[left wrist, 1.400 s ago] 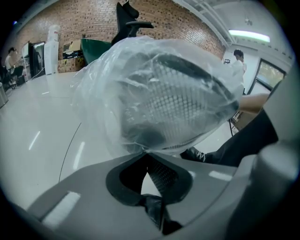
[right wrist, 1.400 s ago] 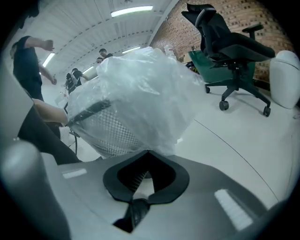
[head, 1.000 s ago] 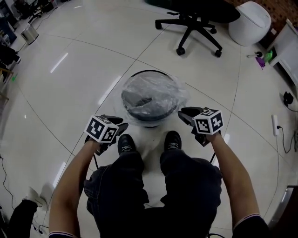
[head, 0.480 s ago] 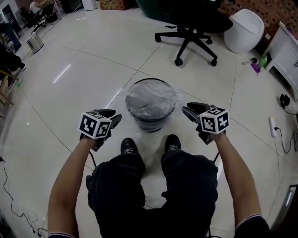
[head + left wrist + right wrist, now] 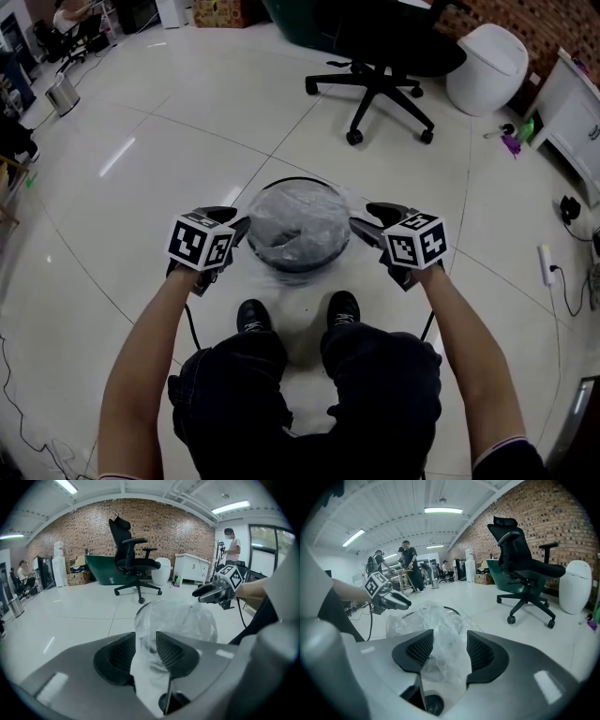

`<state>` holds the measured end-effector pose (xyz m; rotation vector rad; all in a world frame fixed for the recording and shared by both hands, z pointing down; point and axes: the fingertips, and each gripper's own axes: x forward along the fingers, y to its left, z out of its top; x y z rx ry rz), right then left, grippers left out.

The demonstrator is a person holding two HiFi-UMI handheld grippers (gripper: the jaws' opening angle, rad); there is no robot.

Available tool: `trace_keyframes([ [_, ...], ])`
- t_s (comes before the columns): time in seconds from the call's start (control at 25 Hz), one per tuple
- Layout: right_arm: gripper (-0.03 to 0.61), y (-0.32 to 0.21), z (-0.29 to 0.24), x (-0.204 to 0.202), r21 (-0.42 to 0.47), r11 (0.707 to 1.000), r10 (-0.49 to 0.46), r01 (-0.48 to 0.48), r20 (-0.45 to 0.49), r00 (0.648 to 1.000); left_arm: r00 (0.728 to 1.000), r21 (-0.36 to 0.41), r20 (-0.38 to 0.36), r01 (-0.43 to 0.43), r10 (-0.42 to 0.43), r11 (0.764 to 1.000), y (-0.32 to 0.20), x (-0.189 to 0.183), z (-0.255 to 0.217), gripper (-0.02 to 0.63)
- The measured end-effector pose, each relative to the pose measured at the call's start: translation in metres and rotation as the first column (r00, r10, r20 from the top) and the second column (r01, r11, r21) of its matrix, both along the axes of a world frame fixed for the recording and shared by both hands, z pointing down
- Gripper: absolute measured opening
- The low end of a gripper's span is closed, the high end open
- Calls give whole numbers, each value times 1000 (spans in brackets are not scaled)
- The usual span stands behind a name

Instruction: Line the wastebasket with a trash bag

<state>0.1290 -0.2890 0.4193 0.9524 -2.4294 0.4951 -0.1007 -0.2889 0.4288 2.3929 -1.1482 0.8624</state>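
Clear trash bag film, office chair beyond

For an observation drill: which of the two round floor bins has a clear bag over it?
The dark wastebasket by the person's shoes; the far white bin is bare.

The clear trash bag is veiling the wastebasket, so only its dark rim and a strip of wall are showing in the head view. Whatever is lying inside is reading as a grey blur. The top edge is cutting off the office chair above its seat. The people standing far back in the right gripper view are appearing too small to make out.
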Motion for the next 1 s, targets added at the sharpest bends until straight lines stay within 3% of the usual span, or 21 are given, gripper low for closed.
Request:
trace_keyframes([
  [0.08,200,-2,11,-3,-44,998,-37,36,-28,999,1000,-33,-1,-4,4,999,-6,3,11,135],
  [0.16,74,-3,17,-4,-55,996,-73,70,-63,995,1000,-52,-11,4,-5,999,-10,4,21,128],
  [0.2,14,-6,16,-3,-46,996,-81,78,-69,994,1000,-48,-21,7,-8,999,-14,3,22,93],
  [0.24,3,-9,14,-2,-36,996,-84,81,-67,994,999,-38,-32,8,-10,999,-18,2,20,41],
  [0.28,3,-15,11,0,-24,997,-81,80,-62,995,999,-28,-43,9,-10,1000,-23,2,17,12],
  [0.64,3,-74,-5,7,53,999,-4,6,-37,999,994,-36,-106,37,-41,999,-56,-3,8,12],
  [1.0,2,-119,28,-2,25,999,29,-28,-31,999,977,-101,-179,97,-114,990,-83,-11,33,12],
])
